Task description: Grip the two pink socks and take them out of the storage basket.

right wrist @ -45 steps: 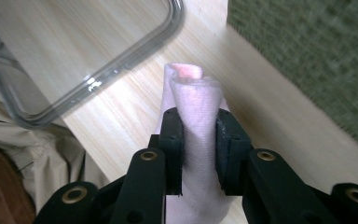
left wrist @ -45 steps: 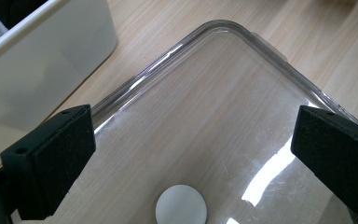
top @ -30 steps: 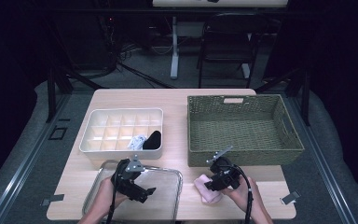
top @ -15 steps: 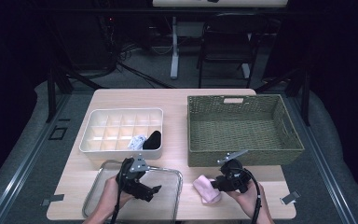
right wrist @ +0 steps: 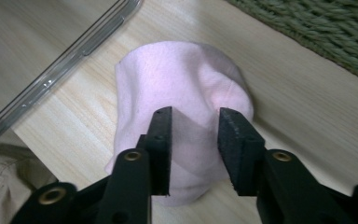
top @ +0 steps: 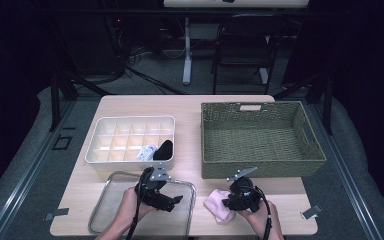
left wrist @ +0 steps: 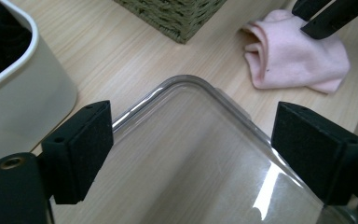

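A pink cloth (top: 215, 210) lies folded on the wooden table near the front edge, right of a clear tray (top: 105, 210). My right gripper (top: 228, 204) is down on the cloth, its jaws drawn close on a fold of it (right wrist: 182, 79). In the right gripper view the gripper (right wrist: 195, 114) has pink fabric between its pads. My left gripper (top: 176, 201) hovers open over the tray's right half. Seen from the left gripper (left wrist: 193, 135), the tray's rounded corner (left wrist: 186, 79) sits between the wide jaws and the cloth (left wrist: 293, 60) lies beyond.
A white compartment box (top: 125, 135) stands behind the tray, holding a black item (top: 164, 149) and a pale bundle (top: 147, 151). A green wicker basket (top: 260, 137) stands behind the right gripper. The table's front edge is close to both hands.
My right gripper has come down and slightly nearer, onto the pink cloth. The left gripper has stayed over the tray with little movement.
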Action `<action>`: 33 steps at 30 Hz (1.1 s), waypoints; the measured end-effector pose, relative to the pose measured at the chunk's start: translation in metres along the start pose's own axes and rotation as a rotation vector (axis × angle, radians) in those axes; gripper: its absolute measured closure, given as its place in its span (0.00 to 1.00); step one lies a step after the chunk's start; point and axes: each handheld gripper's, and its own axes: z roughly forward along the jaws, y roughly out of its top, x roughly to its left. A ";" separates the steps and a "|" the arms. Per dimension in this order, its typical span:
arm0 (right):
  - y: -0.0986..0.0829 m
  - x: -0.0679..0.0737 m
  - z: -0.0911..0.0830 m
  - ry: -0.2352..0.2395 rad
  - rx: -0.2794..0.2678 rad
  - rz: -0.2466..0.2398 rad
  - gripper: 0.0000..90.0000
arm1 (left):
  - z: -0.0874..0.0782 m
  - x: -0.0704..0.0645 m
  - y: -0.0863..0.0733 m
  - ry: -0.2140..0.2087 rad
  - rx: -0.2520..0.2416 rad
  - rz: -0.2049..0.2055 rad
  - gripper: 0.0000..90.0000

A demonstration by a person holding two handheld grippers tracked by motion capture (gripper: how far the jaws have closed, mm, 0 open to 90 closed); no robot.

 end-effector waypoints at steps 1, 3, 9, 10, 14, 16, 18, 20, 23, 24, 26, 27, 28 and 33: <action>-0.001 -0.001 -0.003 0.002 -0.019 0.012 0.72 | 0.000 -0.001 0.000 -0.006 -0.006 -0.002 0.16; -0.002 -0.004 -0.005 0.000 -0.033 0.031 0.70 | 0.001 -0.002 0.000 -0.012 -0.004 -0.003 0.16; 0.001 -0.002 0.009 -0.012 0.001 0.060 0.72 | 0.014 -0.013 0.008 -0.030 0.009 0.020 0.23; 0.001 -0.003 0.010 -0.013 0.014 0.060 0.76 | 0.021 -0.017 0.011 -0.039 0.017 0.035 0.25; 0.002 -0.005 0.012 -0.014 0.016 0.062 0.87 | 0.029 -0.021 0.015 -0.050 0.031 0.046 0.35; 0.000 -0.008 0.011 0.001 0.004 0.068 0.93 | 0.037 -0.024 0.017 -0.053 0.043 0.052 0.40; 0.000 -0.009 0.010 0.011 -0.008 0.075 0.94 | 0.039 -0.025 0.017 -0.059 0.041 0.057 0.46; -0.001 -0.011 0.003 0.002 -0.039 0.082 0.96 | 0.038 -0.026 0.017 -0.067 0.034 0.070 0.50; -0.002 -0.013 -0.008 -0.003 -0.079 0.092 0.96 | 0.034 -0.025 0.016 -0.055 0.010 0.064 0.53; -0.002 -0.014 -0.012 0.000 -0.097 0.095 0.96 | 0.033 -0.024 0.016 -0.054 0.004 0.064 0.54; -0.003 -0.014 -0.019 0.016 -0.129 0.104 0.96 | 0.032 -0.023 0.016 -0.054 -0.007 0.058 0.54; -0.002 -0.013 -0.022 0.022 -0.139 0.105 0.96 | 0.031 -0.023 0.016 -0.053 -0.008 0.058 0.54; -0.002 -0.012 -0.023 0.032 -0.145 0.102 0.96 | 0.031 -0.023 0.016 -0.053 -0.009 0.057 0.54; 0.003 -0.003 -0.017 0.075 -0.144 0.087 0.96 | 0.036 -0.025 0.014 -0.073 0.005 0.054 0.54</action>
